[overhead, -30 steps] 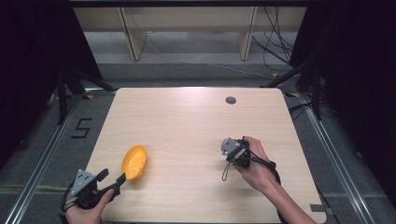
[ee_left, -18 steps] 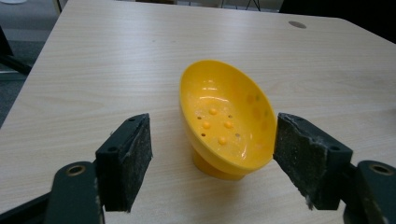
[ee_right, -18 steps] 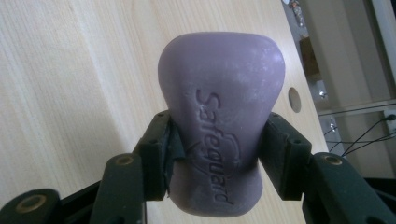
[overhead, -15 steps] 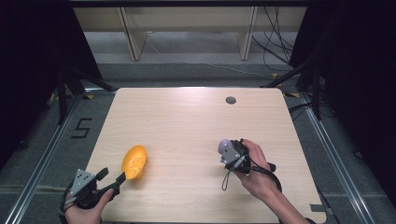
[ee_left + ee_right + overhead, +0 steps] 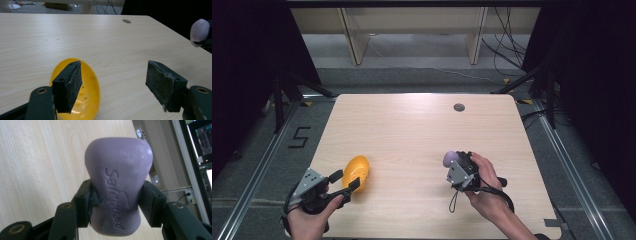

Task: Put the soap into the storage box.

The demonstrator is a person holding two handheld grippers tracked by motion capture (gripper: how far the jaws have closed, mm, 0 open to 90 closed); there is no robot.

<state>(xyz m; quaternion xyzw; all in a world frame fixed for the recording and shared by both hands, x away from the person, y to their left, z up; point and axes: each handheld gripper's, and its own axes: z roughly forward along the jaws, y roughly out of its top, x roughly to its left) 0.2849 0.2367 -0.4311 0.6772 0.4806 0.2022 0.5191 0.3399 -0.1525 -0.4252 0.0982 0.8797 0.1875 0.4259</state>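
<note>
Purple soap bar (image 5: pixel 118 185) pinched between my right gripper (image 5: pixel 455 165) jaws, lifted off bench (image 5: pixel 422 125). Left gripper (image 5: pixel 113 85) jaws spread; yellow dish (image 5: pixel 85 87) behind one jaw. Risk, I think: soap is slippery, can squeeze out.

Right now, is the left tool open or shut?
Open: the left tool has its jaws spread wide, one over the yellow dish, gripping nothing.

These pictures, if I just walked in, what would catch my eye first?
Probably the purple soap bar, stamped Safeguard, clamped at its waist in the right tongs above the table's right half. Next, the bright yellow dish lying near the front left corner, just ahead of the open left tongs.
</note>
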